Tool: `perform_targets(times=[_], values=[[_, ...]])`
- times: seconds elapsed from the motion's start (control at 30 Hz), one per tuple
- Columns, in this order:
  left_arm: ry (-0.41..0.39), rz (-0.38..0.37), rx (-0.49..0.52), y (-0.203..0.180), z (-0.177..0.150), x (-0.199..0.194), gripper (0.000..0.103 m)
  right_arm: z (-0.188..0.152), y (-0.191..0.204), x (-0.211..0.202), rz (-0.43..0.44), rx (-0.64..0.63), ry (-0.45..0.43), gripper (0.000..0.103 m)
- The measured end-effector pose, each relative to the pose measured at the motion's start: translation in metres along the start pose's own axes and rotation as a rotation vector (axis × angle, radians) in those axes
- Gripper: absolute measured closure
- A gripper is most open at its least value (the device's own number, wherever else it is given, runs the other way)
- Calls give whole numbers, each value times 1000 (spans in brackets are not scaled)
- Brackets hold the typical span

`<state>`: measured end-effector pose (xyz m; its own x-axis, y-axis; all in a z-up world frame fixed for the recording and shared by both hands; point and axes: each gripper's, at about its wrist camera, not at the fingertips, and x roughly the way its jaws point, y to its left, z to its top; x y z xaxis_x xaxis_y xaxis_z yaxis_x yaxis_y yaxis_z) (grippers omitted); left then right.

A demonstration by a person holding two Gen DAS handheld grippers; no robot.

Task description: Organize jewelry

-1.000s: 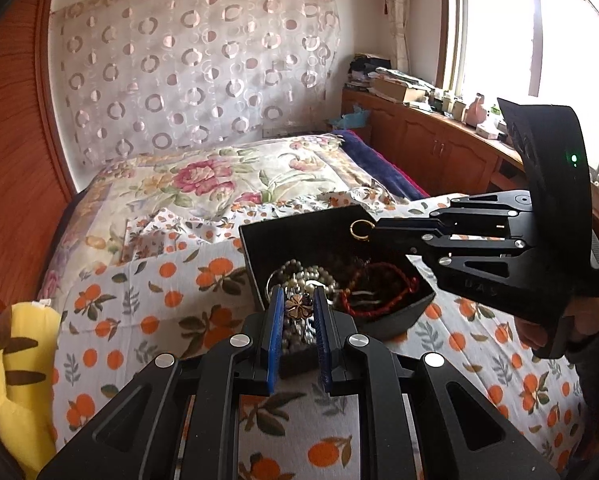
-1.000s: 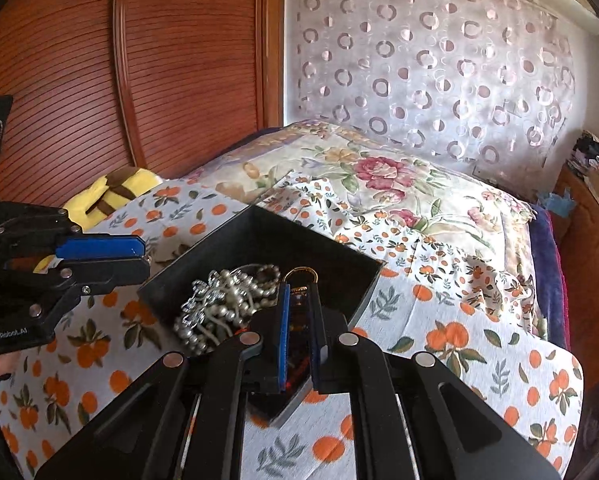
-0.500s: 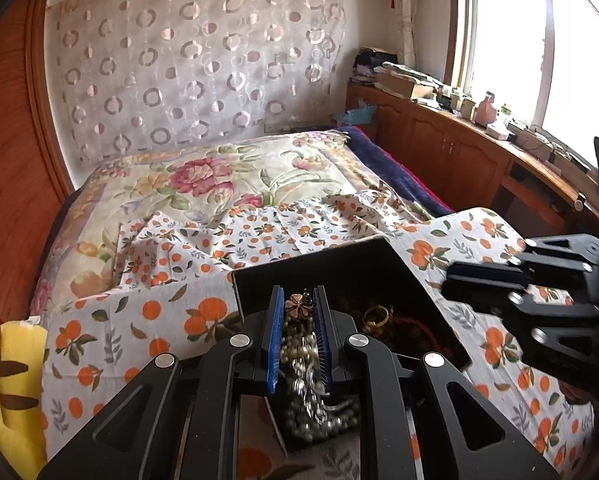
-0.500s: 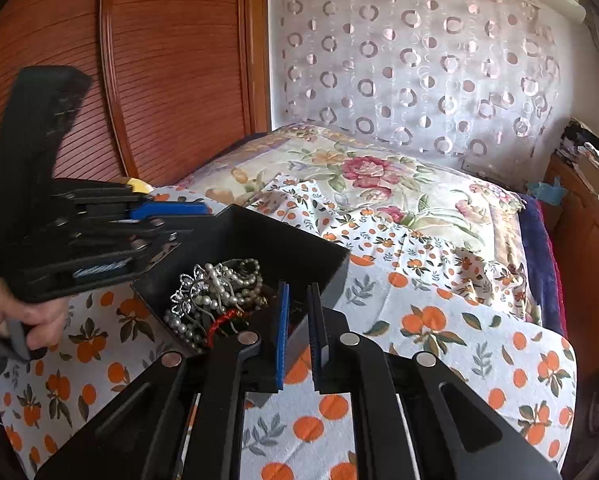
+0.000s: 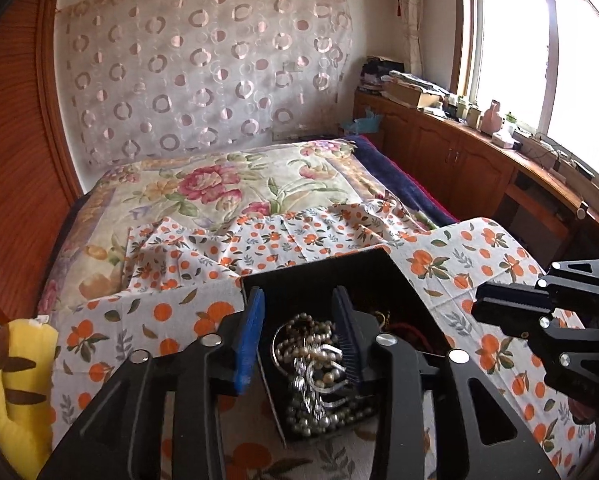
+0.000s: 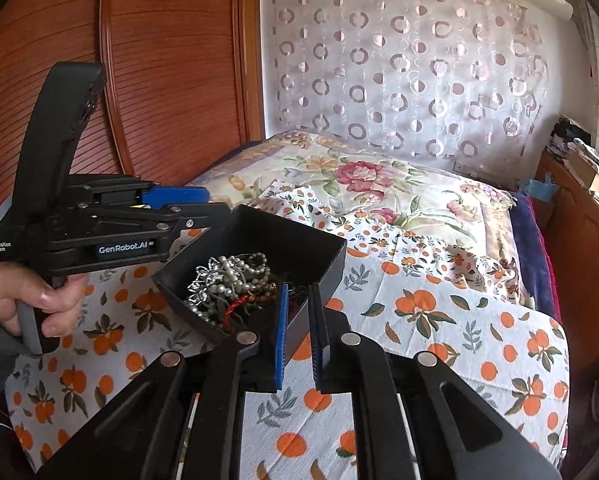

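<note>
A black open box (image 5: 323, 276) (image 6: 299, 240) sits on the orange-print cloth and holds a tangle of pearl strands and silver pieces (image 5: 315, 364) (image 6: 223, 284), a red bead string (image 6: 235, 306) and a gold ring (image 5: 381, 316). My left gripper (image 5: 299, 336) is open and empty, its fingers straddling the box's left wall above the pearls. My right gripper (image 6: 299, 332) is slightly open and empty, its fingers around the box's near right wall. It also shows at the right of the left wrist view (image 5: 547, 320).
The orange-print cloth (image 6: 439, 320) covers the near end of a bed with a floral quilt (image 5: 219, 184). A yellow plush toy (image 5: 19, 376) lies at the left edge. Wooden cabinets (image 5: 479, 168) run under the window at right.
My left gripper opened and let the flower brooch fall into the box. My right gripper opened a little and moved up to the box's right wall.
</note>
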<state>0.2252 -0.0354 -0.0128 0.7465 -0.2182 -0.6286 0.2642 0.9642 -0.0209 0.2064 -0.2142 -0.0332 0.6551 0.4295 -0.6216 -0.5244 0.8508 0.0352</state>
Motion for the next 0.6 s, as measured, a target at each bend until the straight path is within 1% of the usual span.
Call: perform_targets(times=[0.07, 0.1, 0.13, 0.17, 0.2, 0.23, 0.27, 0.3, 0.33, 0.4, 0.5, 0.6], values=[[-14, 10, -8, -1, -6, -11, 49, -3, 3, -7, -7, 7, -9, 89], [-19, 12, -11, -2, -10, -17, 45, -4, 5, -10, -12, 10, -13, 82], [-21, 17, -15, -2, -14, -24, 41, -6, 7, -14, -19, 16, -20, 78], [-21, 29, -21, -2, -17, -30, 34, -8, 8, -19, -27, 23, -26, 66], [-29, 41, -28, -2, -20, -38, 30, -10, 10, -24, -40, 32, -34, 53], [-53, 41, -32, -3, -24, -50, 27, -10, 10, -27, -50, 37, -42, 47], [-78, 48, -36, -5, -28, -64, 19, -11, 12, -34, -65, 44, -57, 34], [-88, 56, -38, -7, -30, -70, 13, -12, 13, -41, -82, 52, -73, 26], [-106, 59, -41, -8, -34, -83, 12, -13, 13, -46, -95, 60, -86, 23], [-122, 58, -41, -10, -37, -96, 8, -14, 15, -58, -113, 77, -110, 12], [-143, 84, -39, -16, -41, -118, 8, -17, 20, -76, -134, 97, -149, 5], [-178, 100, -43, -19, -47, -136, 8, -20, 25, -94, -177, 116, -190, 3]])
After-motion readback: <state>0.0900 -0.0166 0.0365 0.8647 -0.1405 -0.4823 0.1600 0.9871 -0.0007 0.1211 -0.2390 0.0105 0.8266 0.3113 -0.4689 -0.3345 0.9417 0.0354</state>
